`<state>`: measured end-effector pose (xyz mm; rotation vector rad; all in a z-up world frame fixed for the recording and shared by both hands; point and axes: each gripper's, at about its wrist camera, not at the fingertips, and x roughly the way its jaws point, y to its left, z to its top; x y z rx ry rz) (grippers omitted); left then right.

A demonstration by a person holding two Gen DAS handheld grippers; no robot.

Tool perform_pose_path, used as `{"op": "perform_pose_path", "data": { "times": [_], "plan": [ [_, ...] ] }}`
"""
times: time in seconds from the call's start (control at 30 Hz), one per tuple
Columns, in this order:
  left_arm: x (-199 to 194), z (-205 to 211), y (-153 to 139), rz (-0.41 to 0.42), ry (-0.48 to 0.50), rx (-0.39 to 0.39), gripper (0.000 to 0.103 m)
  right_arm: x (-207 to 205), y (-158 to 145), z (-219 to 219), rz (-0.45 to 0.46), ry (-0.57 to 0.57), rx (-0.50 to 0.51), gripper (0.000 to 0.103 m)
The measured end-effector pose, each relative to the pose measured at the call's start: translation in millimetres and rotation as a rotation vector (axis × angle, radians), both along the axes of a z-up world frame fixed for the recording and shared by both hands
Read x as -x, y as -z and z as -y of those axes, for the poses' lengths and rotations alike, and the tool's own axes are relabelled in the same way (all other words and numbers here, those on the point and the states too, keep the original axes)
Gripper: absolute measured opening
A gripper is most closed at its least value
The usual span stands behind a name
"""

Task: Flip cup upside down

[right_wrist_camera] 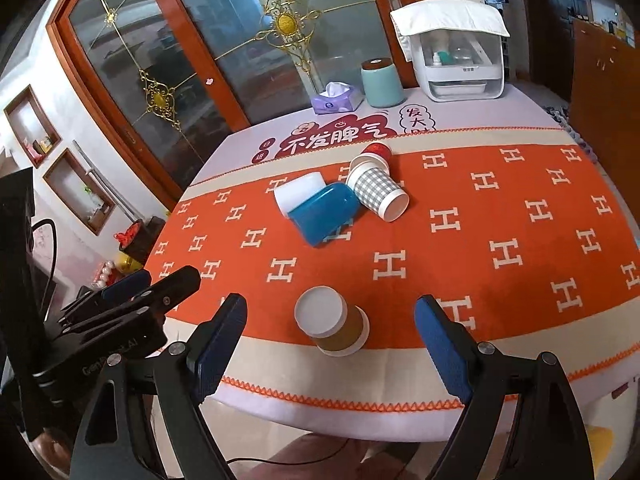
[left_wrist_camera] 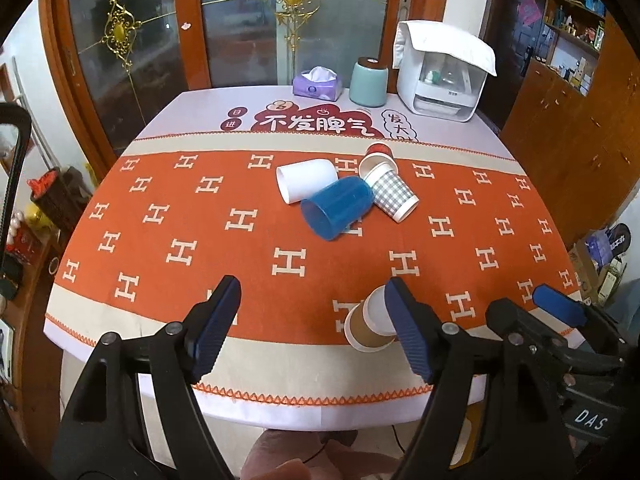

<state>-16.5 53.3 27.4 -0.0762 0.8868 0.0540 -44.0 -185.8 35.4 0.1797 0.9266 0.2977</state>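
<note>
A brown paper cup (left_wrist_camera: 370, 322) (right_wrist_camera: 334, 322) stands upside down near the table's front edge, white base up. Farther back a white cup (left_wrist_camera: 306, 180) (right_wrist_camera: 300, 192), a blue cup (left_wrist_camera: 336, 212) (right_wrist_camera: 324, 212), a grey checked cup (left_wrist_camera: 390, 194) (right_wrist_camera: 378, 192) and a red cup (left_wrist_camera: 378, 151) (right_wrist_camera: 376, 151) lie on their sides in a cluster. My left gripper (left_wrist_camera: 310, 328) is open and empty, just left of the brown cup. My right gripper (right_wrist_camera: 332, 348) is open and empty, with the brown cup just beyond its fingers.
The table has an orange patterned cloth (left_wrist_camera: 200, 240) (right_wrist_camera: 500, 220). At the back stand a purple tissue box (left_wrist_camera: 318, 84) (right_wrist_camera: 336, 98), a teal canister (left_wrist_camera: 368, 80) (right_wrist_camera: 382, 82) and a white appliance (left_wrist_camera: 440, 76) (right_wrist_camera: 460, 60). Glass doors lie behind, cabinets to the right.
</note>
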Motion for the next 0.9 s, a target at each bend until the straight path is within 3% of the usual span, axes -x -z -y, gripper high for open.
{"op": "perform_pose_path", "data": {
  "times": [0.9],
  "plan": [
    [-6.4, 7.2, 13.7, -0.034, -0.002, -0.044, 0.072, -4.0, 9.7, -4.7, -0.026, 0.011, 0.031, 0.087]
  ]
}}
